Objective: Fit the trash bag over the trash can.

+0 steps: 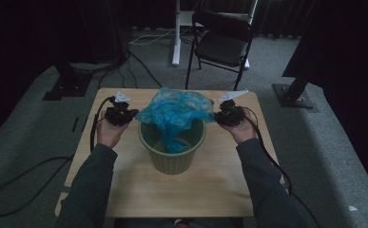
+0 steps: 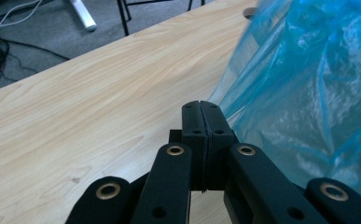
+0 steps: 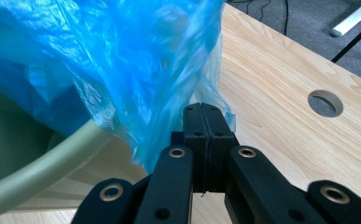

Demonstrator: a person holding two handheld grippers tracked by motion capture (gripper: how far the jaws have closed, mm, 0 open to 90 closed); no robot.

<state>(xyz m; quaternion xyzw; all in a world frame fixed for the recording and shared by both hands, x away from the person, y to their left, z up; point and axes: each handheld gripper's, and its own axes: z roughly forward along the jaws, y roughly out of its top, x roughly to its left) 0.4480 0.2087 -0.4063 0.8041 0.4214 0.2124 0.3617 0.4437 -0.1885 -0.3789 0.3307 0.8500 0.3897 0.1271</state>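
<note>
Blue bag (image 1: 174, 111) sits bunched over the green bin (image 1: 172, 156) at table (image 1: 210, 185) centre, part hanging inside. Left gripper (image 1: 135, 114) at the bag's left edge, jaws pressed together; the film runs just beside their tips, and it probably is pinched, though the contact is hard to see. Right gripper (image 1: 216, 116) jaws closed, clamping the bag's right edge above the bin rim.

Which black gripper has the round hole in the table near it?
The right gripper. A round hole is cut in the light wooden table beside its fingers; the left gripper has plain wood.
</note>
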